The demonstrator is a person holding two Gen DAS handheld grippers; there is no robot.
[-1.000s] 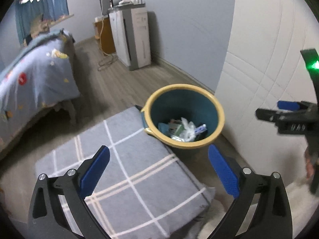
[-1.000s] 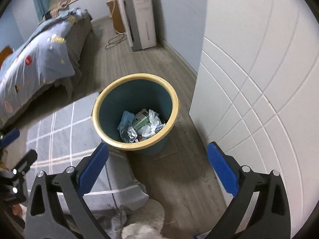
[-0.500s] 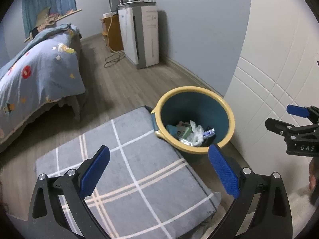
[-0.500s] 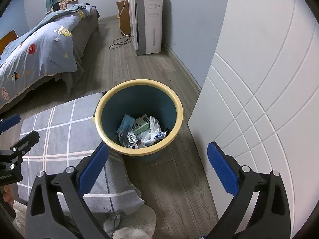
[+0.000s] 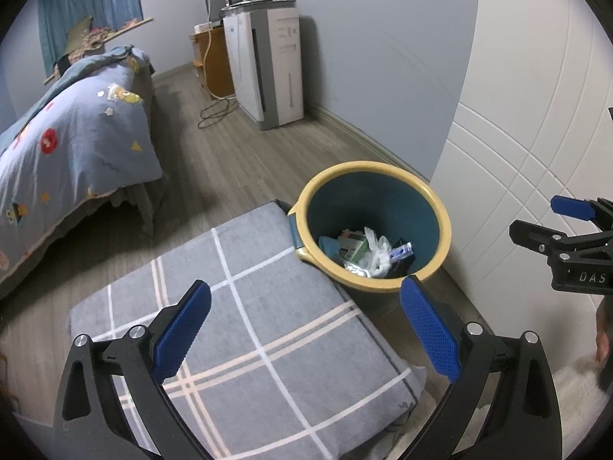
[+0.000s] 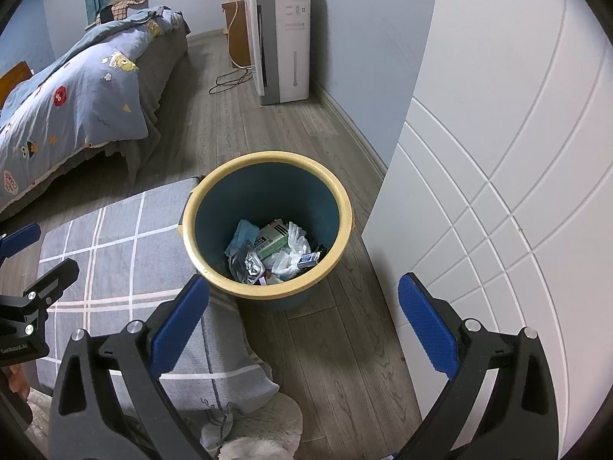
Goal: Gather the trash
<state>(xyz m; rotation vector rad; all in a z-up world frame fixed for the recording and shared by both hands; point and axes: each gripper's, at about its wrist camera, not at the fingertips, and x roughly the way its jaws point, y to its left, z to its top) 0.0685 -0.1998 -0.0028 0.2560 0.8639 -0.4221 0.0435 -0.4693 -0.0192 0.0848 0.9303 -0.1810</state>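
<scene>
1. The teal bin (image 6: 268, 226), trash (image 6: 274, 251) lying at its bottom, stands ahead of our right gripper (image 6: 302, 316).
2. Both our right and left gripper (image 5: 304, 331) are spread wide, empty.
3. We judge we're between pickups; next, find loose litter beyond the plaid cushion (image 5: 245, 329).

Grey wood-plank floor (image 6: 291, 142) runs ahead of the jaws to a blue-grey wall (image 5: 383, 57). Far left, a bed (image 6: 76, 88) under a blue curtain (image 5: 92, 4); right, a white grooved panel (image 6: 517, 153).
</scene>
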